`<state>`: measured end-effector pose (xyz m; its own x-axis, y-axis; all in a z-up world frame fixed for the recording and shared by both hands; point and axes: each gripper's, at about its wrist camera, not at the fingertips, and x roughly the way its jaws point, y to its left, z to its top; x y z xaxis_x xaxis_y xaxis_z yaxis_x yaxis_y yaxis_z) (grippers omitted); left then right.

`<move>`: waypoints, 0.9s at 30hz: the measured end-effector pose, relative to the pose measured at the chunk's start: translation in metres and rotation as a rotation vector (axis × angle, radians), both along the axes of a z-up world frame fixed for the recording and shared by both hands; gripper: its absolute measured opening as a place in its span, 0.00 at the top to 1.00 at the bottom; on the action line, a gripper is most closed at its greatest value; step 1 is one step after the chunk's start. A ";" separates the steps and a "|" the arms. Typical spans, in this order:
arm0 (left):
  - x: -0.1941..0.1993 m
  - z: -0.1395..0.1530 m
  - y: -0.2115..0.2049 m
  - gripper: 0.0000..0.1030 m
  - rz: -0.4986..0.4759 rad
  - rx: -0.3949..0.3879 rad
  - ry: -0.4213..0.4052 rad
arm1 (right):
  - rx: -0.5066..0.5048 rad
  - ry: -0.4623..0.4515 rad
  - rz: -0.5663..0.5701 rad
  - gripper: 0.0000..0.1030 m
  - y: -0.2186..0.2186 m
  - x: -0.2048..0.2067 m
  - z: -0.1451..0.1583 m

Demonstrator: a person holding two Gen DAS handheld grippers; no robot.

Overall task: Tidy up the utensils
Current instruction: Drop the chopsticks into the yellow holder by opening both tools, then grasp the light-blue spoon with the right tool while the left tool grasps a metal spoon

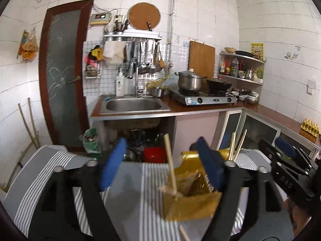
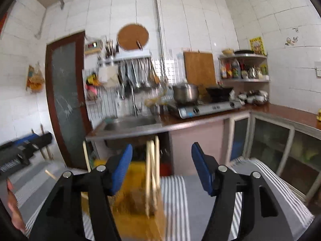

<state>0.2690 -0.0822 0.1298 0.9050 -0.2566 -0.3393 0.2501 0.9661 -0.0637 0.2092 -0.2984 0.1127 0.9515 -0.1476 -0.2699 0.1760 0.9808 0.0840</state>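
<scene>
**Both grippers spread above the yellow holder**

The left gripper (image 1: 160, 164) stands with its blue pads wide apart, and nothing is pinched between them. The right gripper (image 2: 161, 168) is spread as well and holds nothing. Under them a yellow utensil holder (image 1: 190, 206) sits on a grey cloth with white stripes (image 1: 50, 170). Some wooden chopsticks (image 2: 152, 172) stand upright inside the holder, and one wooden stick (image 1: 170, 164) leans in it. Behind, I see a steel sink (image 1: 134, 105) and a gas stove (image 1: 202, 98) on the brown counter (image 1: 280, 116).
</scene>
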 end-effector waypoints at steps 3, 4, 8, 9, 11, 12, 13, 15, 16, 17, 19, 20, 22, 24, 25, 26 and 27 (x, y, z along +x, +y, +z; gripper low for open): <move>-0.019 -0.006 0.027 0.07 0.028 -0.010 0.044 | -0.009 0.085 -0.006 0.37 0.006 -0.023 -0.012; -0.023 -0.009 0.033 0.06 0.036 -0.009 0.056 | -0.018 0.113 -0.003 0.36 0.009 -0.030 -0.018; -0.036 -0.035 0.057 0.05 0.069 0.007 0.148 | -0.044 0.216 0.009 0.36 0.023 -0.055 -0.047; -0.039 -0.044 0.062 0.05 0.072 0.015 0.180 | -0.042 0.236 0.013 0.36 0.026 -0.061 -0.054; -0.044 -0.065 0.072 0.05 0.085 0.031 0.229 | -0.033 0.288 0.026 0.36 0.032 -0.072 -0.073; -0.046 -0.073 0.075 0.05 0.093 0.037 0.246 | -0.030 0.304 0.031 0.36 0.034 -0.075 -0.079; -0.049 -0.082 0.078 0.05 0.098 0.044 0.264 | -0.025 0.324 0.036 0.36 0.037 -0.080 -0.088; -0.053 -0.105 0.082 0.05 0.103 0.060 0.322 | -0.020 0.364 0.038 0.36 0.040 -0.085 -0.103; -0.054 -0.113 0.081 0.05 0.103 0.069 0.345 | -0.011 0.388 0.037 0.36 0.041 -0.089 -0.112; -0.056 -0.122 0.080 0.05 0.099 0.083 0.371 | 0.000 0.411 0.040 0.36 0.042 -0.093 -0.120; -0.061 -0.139 0.074 0.05 0.076 0.126 0.411 | 0.015 0.449 0.043 0.36 0.042 -0.096 -0.130; -0.064 -0.145 0.072 0.05 0.068 0.147 0.419 | 0.018 0.459 0.045 0.36 0.043 -0.096 -0.132; -0.071 -0.156 0.066 0.05 0.056 0.191 0.430 | 0.020 0.486 0.052 0.36 0.046 -0.101 -0.140; -0.076 -0.163 0.059 0.05 0.037 0.219 0.446 | 0.018 0.504 0.057 0.36 0.050 -0.104 -0.144; -0.077 -0.165 0.058 0.05 0.033 0.223 0.452 | 0.017 0.514 0.058 0.37 0.052 -0.106 -0.147; -0.078 -0.169 0.057 0.05 0.032 0.225 0.461 | 0.017 0.522 0.059 0.37 0.054 -0.108 -0.149; -0.079 -0.171 0.056 0.05 0.037 0.226 0.464 | 0.019 0.526 0.059 0.37 0.056 -0.108 -0.150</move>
<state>0.1901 -0.0264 -0.0415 0.6530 -0.1011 -0.7506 0.2107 0.9762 0.0518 0.1009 -0.2427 -0.0372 0.6932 -0.0879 -0.7154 0.1435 0.9895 0.0174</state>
